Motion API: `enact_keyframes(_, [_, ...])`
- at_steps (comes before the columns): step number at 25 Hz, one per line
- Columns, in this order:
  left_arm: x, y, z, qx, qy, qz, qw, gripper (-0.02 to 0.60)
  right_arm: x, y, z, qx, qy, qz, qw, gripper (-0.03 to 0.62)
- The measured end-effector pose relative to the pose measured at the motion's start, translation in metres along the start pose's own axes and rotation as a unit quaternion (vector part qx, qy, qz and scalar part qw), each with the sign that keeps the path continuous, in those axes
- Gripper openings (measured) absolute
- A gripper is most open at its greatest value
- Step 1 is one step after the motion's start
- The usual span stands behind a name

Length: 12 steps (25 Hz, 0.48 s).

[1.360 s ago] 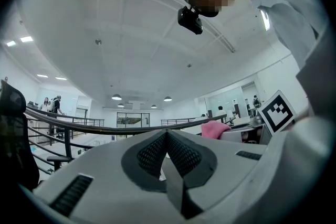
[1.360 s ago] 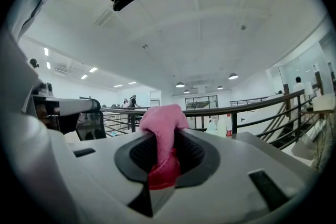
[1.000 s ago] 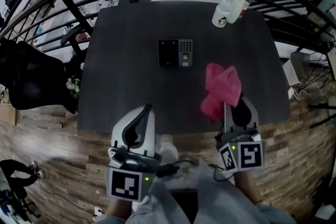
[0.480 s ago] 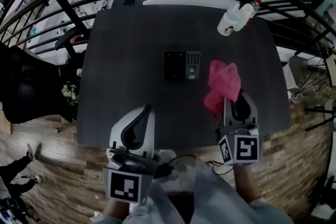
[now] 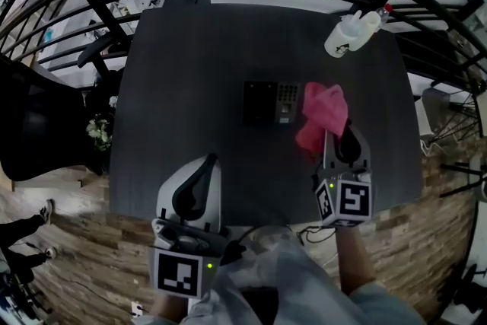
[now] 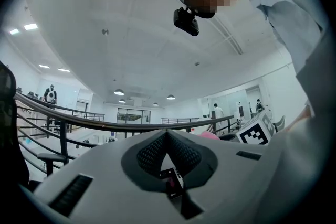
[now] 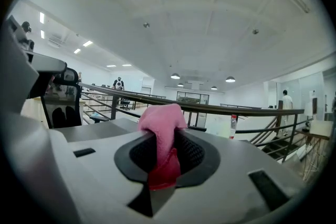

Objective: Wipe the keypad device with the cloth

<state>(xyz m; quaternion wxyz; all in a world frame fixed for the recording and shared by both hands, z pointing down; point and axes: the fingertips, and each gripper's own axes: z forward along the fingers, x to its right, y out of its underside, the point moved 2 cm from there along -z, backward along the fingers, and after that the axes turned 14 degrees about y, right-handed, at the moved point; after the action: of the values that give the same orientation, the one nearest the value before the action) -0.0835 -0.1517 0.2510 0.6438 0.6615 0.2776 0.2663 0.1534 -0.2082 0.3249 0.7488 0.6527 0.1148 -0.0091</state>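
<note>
Your right tongs (image 5: 340,137) are clamped on a bunched fold of the soft pink cloth (image 5: 323,114). The rest of it billows out ahead of the tips, and its near edge sits just beside the right end of the flat black rectangular keypad device (image 5: 270,103). That device lies near the middle of the dark grey surface (image 5: 190,65). I can't tell whether the cloth is resting on the surface or hanging just above it.

Your left tongs (image 5: 207,164) are closed together on nothing, held low near the front edge and well away from the device.

The cloth looks light and floppy, so it will likely drag and fold rather than push. Keep your grip on the gathered part and let the loose bulk do the wiping. The device looks thin, stiff and light, so it may slide under a stroke. If so, pin its bare left panel with the left tongs.
</note>
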Motion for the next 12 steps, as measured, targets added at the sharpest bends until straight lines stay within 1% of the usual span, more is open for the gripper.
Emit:
enact_keyframes(5, [-0.008,0.008,0.010,-0.005,-0.026,-0.003,0.9996,0.005,-0.001,0.015,0.033,-0.016,-0.009,0.005,1.000,0.071])
enact_keyframes(12, [-0.013,0.017,0.018,-0.014,-0.052,-0.009,0.9985,0.005,-0.017,0.036,0.073,-0.031,-0.041,-0.005,0.999,0.071])
